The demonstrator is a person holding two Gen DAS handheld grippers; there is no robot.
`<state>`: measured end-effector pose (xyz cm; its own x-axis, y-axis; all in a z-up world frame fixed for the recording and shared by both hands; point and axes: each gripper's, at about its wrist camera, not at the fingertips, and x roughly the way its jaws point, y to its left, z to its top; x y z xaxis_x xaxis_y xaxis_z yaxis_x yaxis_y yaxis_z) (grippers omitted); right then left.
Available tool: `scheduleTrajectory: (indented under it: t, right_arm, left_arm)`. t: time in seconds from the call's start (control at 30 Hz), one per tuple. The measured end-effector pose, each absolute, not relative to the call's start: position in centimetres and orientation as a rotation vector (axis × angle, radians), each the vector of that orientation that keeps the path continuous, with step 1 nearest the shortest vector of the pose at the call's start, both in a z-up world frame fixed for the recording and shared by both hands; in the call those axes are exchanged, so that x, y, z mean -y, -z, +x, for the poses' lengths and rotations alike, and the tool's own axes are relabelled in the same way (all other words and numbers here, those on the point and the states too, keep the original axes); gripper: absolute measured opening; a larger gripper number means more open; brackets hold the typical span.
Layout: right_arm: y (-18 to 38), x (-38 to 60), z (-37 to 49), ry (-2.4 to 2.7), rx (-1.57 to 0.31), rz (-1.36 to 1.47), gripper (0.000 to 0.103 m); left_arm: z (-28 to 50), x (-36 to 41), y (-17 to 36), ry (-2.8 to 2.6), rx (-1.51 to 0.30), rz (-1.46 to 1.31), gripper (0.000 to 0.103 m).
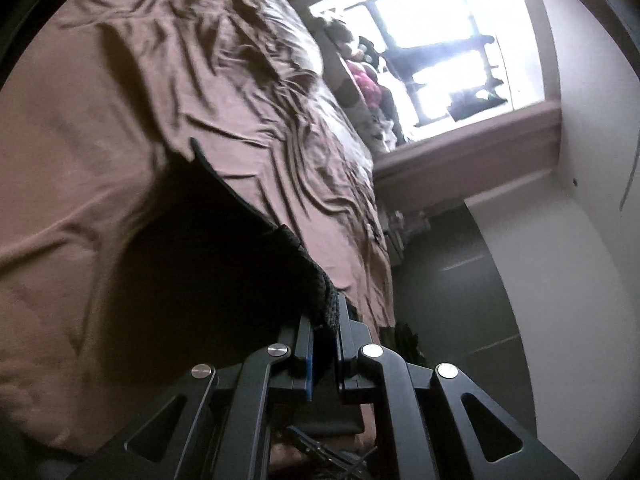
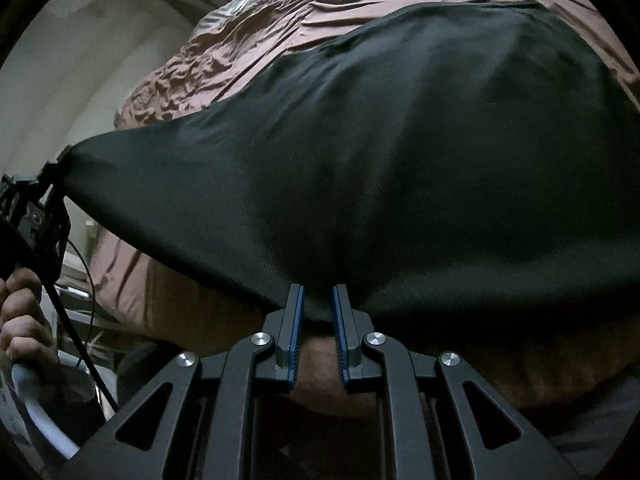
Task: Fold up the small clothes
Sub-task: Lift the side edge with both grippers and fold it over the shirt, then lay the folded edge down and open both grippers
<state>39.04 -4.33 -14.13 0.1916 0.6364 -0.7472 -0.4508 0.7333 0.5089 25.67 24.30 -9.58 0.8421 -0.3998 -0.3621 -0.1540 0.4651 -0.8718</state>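
Observation:
A black garment [image 2: 380, 152] is stretched out above a brown bedsheet [image 2: 360, 4]. My right gripper [image 2: 318, 300] is shut on its near edge, with the cloth pinched between the blue pads. My left gripper [image 1: 326, 320] is shut on another corner of the same black garment [image 1: 208, 248], which hangs over the bed. In the right wrist view the left gripper [image 2: 56, 172] shows at the far left, gripping the garment's corner, with a hand [image 2: 24, 320] on its handle.
The wrinkled brown bedsheet [image 1: 120, 100] covers the bed. A bright window [image 1: 440, 48] with clutter on its sill lies beyond the bed. A white wall [image 1: 580, 240] and dark floor [image 1: 460, 300] lie beside the bed. A cable [image 2: 76, 332] hangs from the left gripper.

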Motion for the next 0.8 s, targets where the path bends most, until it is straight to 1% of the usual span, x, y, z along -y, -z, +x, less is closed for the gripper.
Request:
scheduleTrajectory:
  t: [0.33, 0.4, 0.43, 0.47, 0.53, 0.63, 0.8]
  right_arm:
    - [10.7, 10.2, 38.8, -0.764, -1.049, 0.231, 0.012]
    - [10.1, 11.0, 38.7, -0.748, -1.026, 0.223, 0.016]
    - [9.7, 11.6, 38.6, -0.741, -1.014, 0.224, 0.025]
    - [9.3, 12.3, 38.5, -0.738, -1.004, 0.232, 0.037]
    - [8.6, 13.8, 38.1, -0.731, -0.971, 0.257, 0.051]
    - [7.7, 16.0, 37.5, -0.711, -0.928, 0.276, 0.052]
    - [7.4, 19.3, 36.9, -0.691, -0.913, 0.304, 0.052]
  left_arm:
    - [30.4, -18.9, 5.3, 0.263, -0.609, -0.977, 0.007]
    - [31.5, -17.8, 4.9, 0.283, -0.619, -0.963, 0.007]
    - [32.1, -17.2, 4.8, 0.292, -0.627, -0.956, 0.007]
    - [32.8, -16.5, 4.7, 0.302, -0.638, -0.944, 0.008]
    - [33.5, -15.3, 4.7, 0.314, -0.652, -0.928, 0.007]
    - [34.8, -13.3, 4.8, 0.338, -0.674, -0.915, 0.008]
    - [36.4, -10.1, 5.1, 0.368, -0.711, -0.888, 0.007]
